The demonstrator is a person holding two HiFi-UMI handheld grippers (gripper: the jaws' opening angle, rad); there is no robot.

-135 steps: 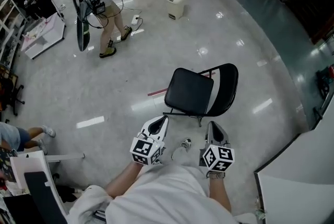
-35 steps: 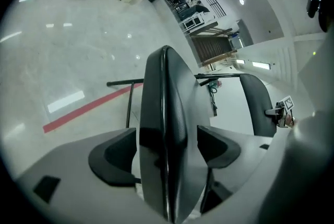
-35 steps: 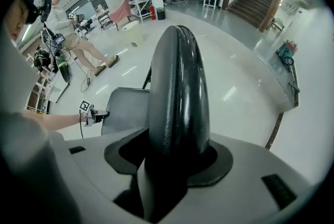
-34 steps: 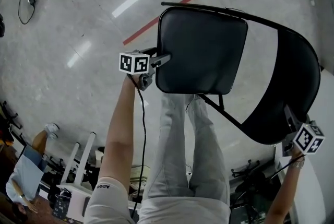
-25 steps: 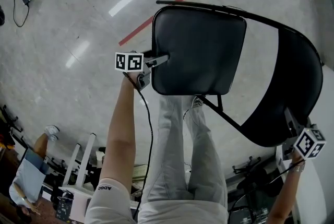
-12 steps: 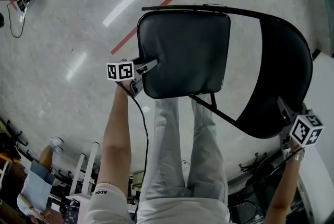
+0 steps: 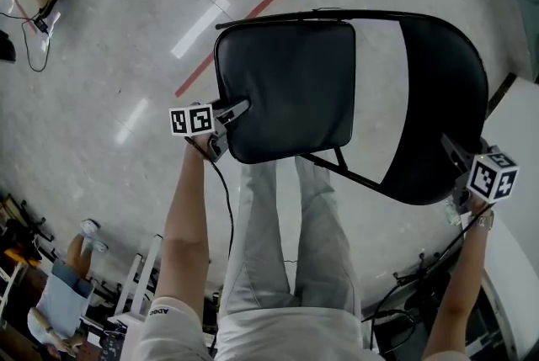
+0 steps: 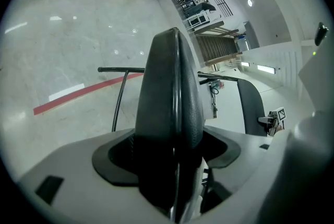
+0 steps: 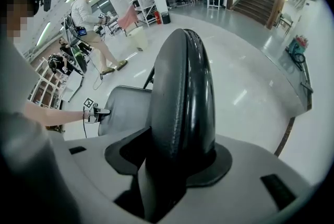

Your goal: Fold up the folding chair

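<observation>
At the 8 o'clock edge of the seat [image 7: 286, 86], the left gripper [image 7: 237, 109] is clamped on the padded rim, which fills the gap between its jaws in the left gripper view. The right gripper [image 7: 452, 153] has the backrest [image 7: 442, 107] between its jaws at about 4 o'clock. Those jaws stand wide and have just been closing a little onto the thick curved edge. Each gripper's cube bears black-and-white square markers. A short dark print on the white sleeve [image 7: 160, 311] is too small to read with certainty.

The folding chair [image 7: 337, 90] is all black, with a matte, rounded-square seat pad, a curved band of a backrest and thin tube framing. It sits in front of the person's pale-trousered legs [image 7: 278, 250], which lie at 6 o'clock. Its long axis runs from 9 to 3 o'clock, seat toward 9 and backrest toward 3, with the seat face turned up to the head camera. A red tape line [image 7: 253, 2] crosses the glossy floor at 11 o'clock.
</observation>
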